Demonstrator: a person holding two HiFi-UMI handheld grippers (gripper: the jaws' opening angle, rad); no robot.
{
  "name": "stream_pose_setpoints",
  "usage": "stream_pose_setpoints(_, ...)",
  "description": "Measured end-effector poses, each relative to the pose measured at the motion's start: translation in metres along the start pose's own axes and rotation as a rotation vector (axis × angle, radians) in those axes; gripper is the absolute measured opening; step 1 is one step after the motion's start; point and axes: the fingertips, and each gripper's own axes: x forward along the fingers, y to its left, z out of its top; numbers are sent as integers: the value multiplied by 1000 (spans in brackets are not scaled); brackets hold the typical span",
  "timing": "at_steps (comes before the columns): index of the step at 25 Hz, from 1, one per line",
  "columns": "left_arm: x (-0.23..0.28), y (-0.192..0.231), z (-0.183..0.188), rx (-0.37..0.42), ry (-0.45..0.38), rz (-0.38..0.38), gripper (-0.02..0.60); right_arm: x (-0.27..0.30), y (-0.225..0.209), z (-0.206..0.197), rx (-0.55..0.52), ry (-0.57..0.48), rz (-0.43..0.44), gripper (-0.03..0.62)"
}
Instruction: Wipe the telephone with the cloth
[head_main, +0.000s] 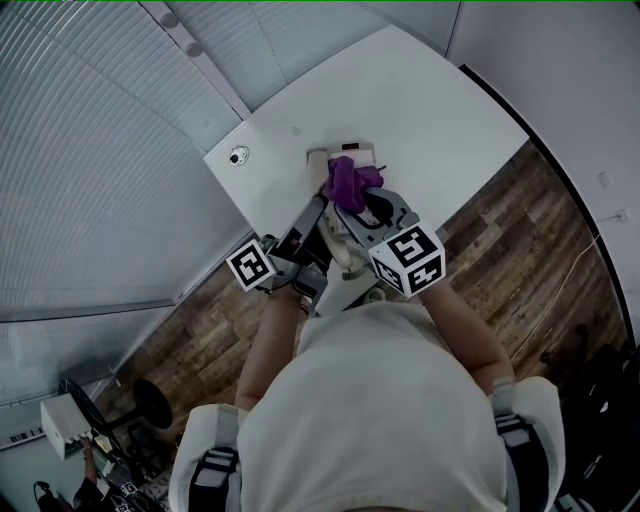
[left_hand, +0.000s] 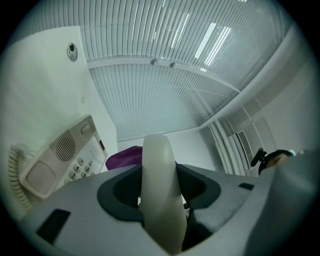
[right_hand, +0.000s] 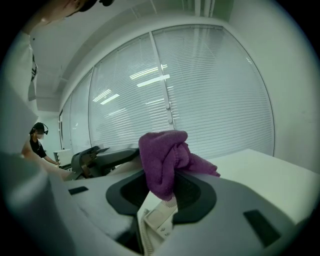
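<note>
Person's torso (head_main: 380, 420): white-clad chest and shoulders fill the bottom of the head view on the near side of the telephone (head_main: 345, 155). Both forearms reach forward to it.
Left gripper (left_hand: 160, 180): just to the left of the telephone. Its jaws stand wide but are clamped on the cream handset (left_hand: 156, 150), which is upright between them and off its cradle.
Left arm pose: elbow bent, forearm pushed ahead, gripper roughly level with its nose slightly raised.
Coiled cord (left_hand: 15, 177): runs along the telephone's left edge.
Telephone: sits on the white desk (head_main: 430, 100), with keypad, speaker grille and the bare cradle facing up.
Cloth (right_hand: 162, 150): purple and bunched, over the telephone's near side. I cannot tell whether it presses on the casing.
Right gripper (right_hand: 162, 187): directly above the telephone's near end. Its jaws pinch the cloth at a fold, and the loose part droops toward the casing.
Right arm pose: forearm stretched forward beside the left one, gripper tipped slightly down at the telephone.
Done so far: the cloth is in a grip, the handset is off the cradle, and the base is exposed. Wiping looks to be at or near its start.
Left to do: probably passes over the keypad, grille and cradle, perhaps the handset too, then seating the handset back on the telephone.
</note>
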Motion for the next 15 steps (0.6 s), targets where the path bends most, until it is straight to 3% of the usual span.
stream_pose_setpoints(15, 1, -3, 0, 9, -5, -6, 225, -3, 24, -9, -64, 40, 117, 135)
